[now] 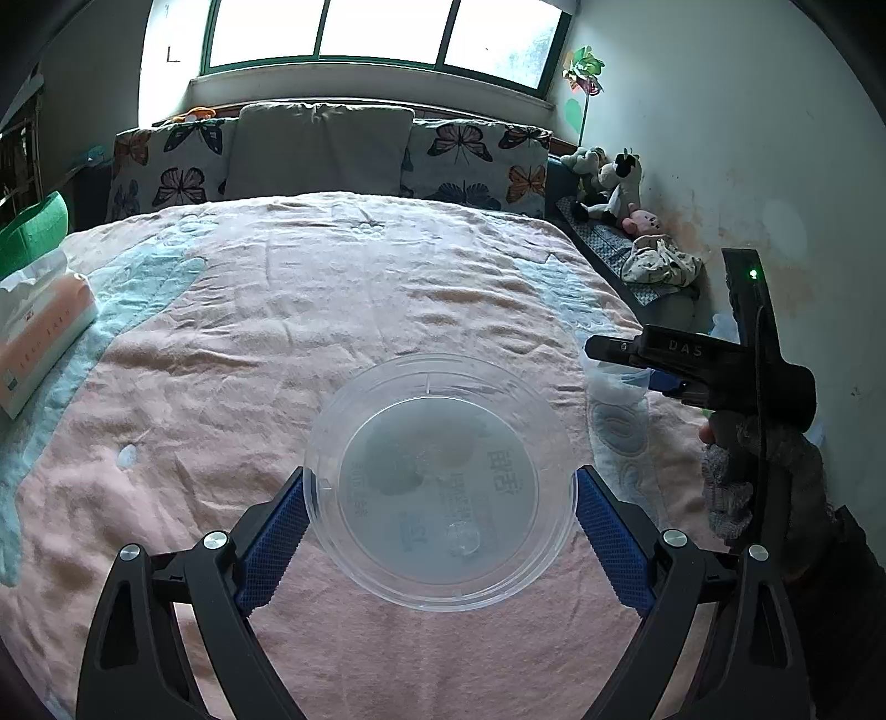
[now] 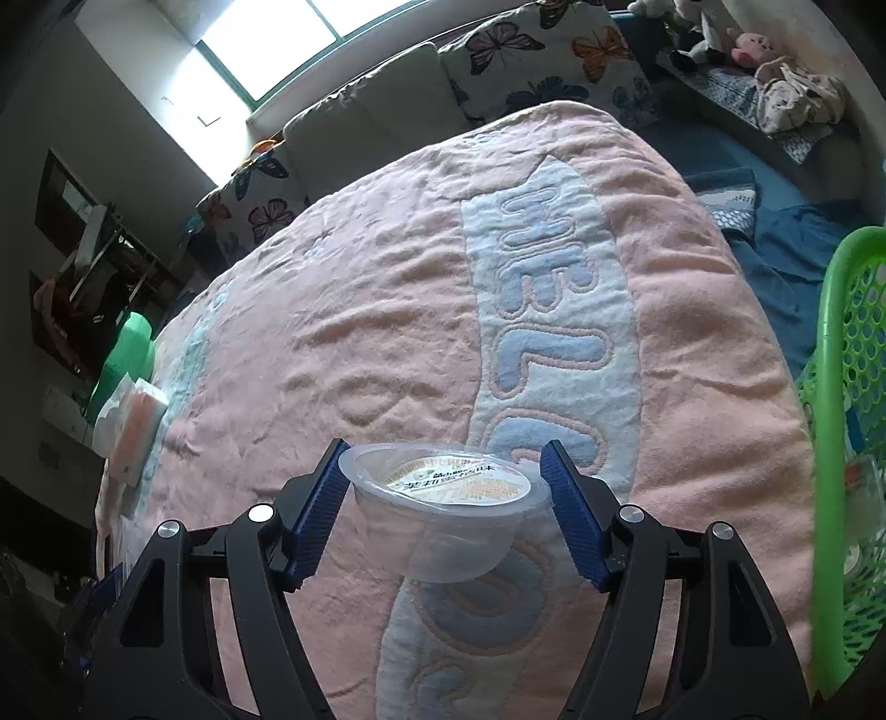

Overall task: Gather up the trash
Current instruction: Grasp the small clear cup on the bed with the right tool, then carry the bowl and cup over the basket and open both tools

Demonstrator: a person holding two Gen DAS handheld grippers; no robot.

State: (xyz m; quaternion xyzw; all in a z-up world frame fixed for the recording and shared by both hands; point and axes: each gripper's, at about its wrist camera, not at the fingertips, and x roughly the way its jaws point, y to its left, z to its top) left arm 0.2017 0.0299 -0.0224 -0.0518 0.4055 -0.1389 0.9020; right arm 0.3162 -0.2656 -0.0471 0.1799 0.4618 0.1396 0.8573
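From my left wrist camera, the left gripper (image 1: 440,507) has its jaws spread wide, and a clear round plastic lid (image 1: 440,482) sits between the blue pads (image 1: 271,545), its rim touching both, so I read it as held by its edges. The lid faces the lens, with faint printed text showing through it, above the pink blanket (image 1: 288,310) that covers the bed. At the left edge a tissue pack (image 1: 41,332) lies on the blanket, with something green (image 1: 33,230) behind it. Butterfly-print pillows (image 1: 476,160) line the head of the bed under the window (image 1: 382,33), and a few stuffed toys (image 1: 609,188) sit along the wall to the right. The right gripper (image 1: 614,351) shows at the right side, a gloved hand (image 1: 758,471) on its handle; I cannot tell from here how its jaws stand.

From my right wrist camera, the right gripper (image 2: 446,507) has its jaws moderately open and clamped on a small clear plastic cup (image 2: 443,515) with a printed seal on top, tilted toward the lens and held at the rim on both sides. Beneath it lies the pink blanket (image 2: 343,288) with its pale blue lettering. A green mesh basket (image 2: 847,360) stands at the right edge, just beside the bed; something pale lies inside it, but I cannot make it out.
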